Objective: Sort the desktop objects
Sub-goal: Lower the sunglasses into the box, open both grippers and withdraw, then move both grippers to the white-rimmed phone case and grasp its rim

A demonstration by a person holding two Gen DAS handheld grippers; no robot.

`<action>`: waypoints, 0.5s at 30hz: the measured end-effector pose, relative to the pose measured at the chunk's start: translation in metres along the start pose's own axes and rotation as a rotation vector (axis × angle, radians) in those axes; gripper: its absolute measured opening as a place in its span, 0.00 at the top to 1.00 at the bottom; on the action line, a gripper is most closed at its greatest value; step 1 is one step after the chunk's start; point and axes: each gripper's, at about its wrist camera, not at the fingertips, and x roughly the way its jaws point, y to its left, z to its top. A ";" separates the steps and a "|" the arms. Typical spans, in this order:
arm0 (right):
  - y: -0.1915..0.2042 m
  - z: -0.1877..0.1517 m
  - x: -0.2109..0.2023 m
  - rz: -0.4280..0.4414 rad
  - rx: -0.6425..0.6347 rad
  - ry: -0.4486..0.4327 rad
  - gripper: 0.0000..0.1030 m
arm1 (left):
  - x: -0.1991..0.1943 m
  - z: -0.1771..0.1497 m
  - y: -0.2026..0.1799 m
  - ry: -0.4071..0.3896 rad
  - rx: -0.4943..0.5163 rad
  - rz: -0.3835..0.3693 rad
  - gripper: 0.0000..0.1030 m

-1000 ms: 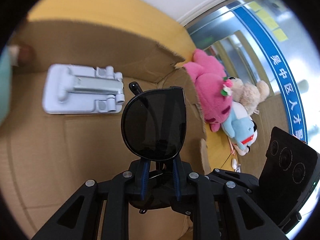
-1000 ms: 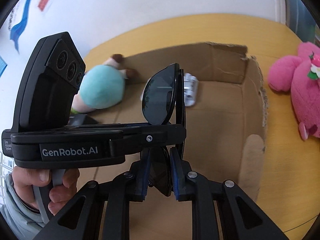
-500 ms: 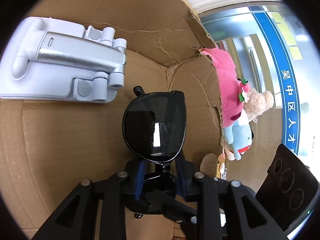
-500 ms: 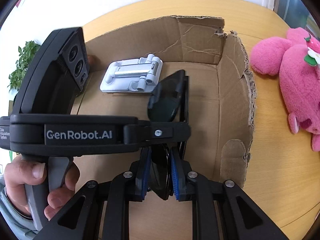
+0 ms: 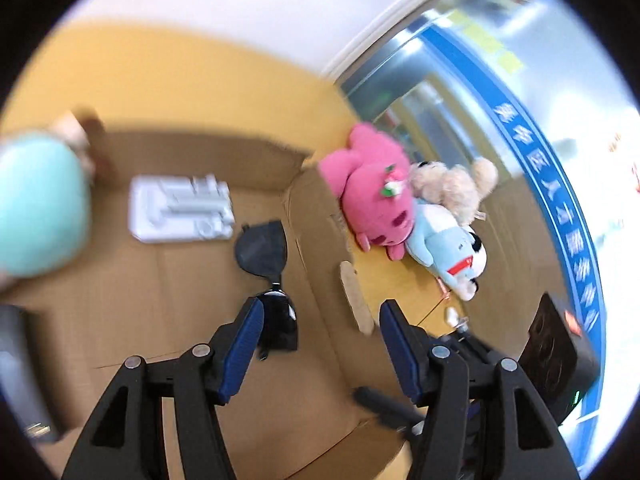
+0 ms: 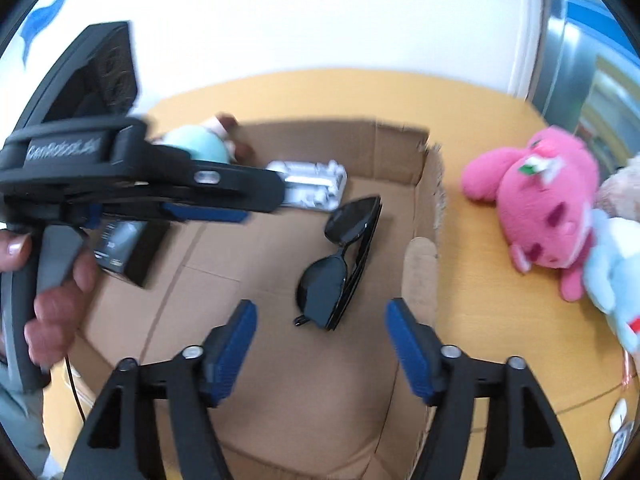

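Both the left gripper (image 5: 320,344) and right gripper (image 6: 320,340) just let go and gape wide, so the sunglasses (image 6: 340,260) now lie in the cardboard box (image 6: 420,280), one item sorted, plush toys (image 6: 540,208) next I'd guess.

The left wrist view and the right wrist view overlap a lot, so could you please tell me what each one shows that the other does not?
Only the left wrist view shows the black-and-white toy and the right gripper's housing. Only the right wrist view shows the hand holding the left gripper's handle and the black box. Both show the sunglasses lying in the cardboard box, the white stand, the pink toy and open jaws.
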 end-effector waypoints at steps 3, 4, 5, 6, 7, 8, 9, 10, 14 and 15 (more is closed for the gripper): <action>0.019 -0.020 -0.041 -0.019 -0.032 -0.119 0.22 | -0.060 -0.021 -0.012 -0.119 0.068 0.082 0.39; 0.027 -0.021 -0.041 -0.027 -0.053 -0.143 0.20 | -0.080 -0.029 -0.016 -0.158 0.085 0.110 0.37; 0.038 -0.024 -0.046 -0.021 -0.071 -0.155 0.20 | -0.104 -0.040 -0.015 -0.197 0.100 0.136 0.32; 0.044 -0.028 -0.052 -0.009 -0.083 -0.163 0.20 | -0.123 -0.051 -0.014 -0.231 0.111 0.162 0.29; 0.056 -0.038 -0.051 0.014 -0.092 -0.169 0.20 | -0.136 -0.059 -0.014 -0.256 0.119 0.189 0.23; 0.061 -0.041 -0.052 0.031 -0.099 -0.170 0.20 | -0.151 -0.070 -0.012 -0.277 0.130 0.229 0.23; 0.073 -0.048 -0.054 0.058 -0.111 -0.169 0.20 | -0.163 -0.080 -0.007 -0.287 0.136 0.262 0.23; 0.080 -0.055 -0.053 0.080 -0.123 -0.165 0.20 | -0.173 -0.090 -0.001 -0.291 0.136 0.292 0.23; 0.127 -0.083 -0.040 0.165 -0.186 -0.134 0.20 | -0.203 -0.137 0.035 -0.257 0.062 0.394 0.23; 0.140 -0.090 -0.035 0.191 -0.205 -0.120 0.20 | -0.209 -0.148 0.045 -0.252 0.048 0.411 0.23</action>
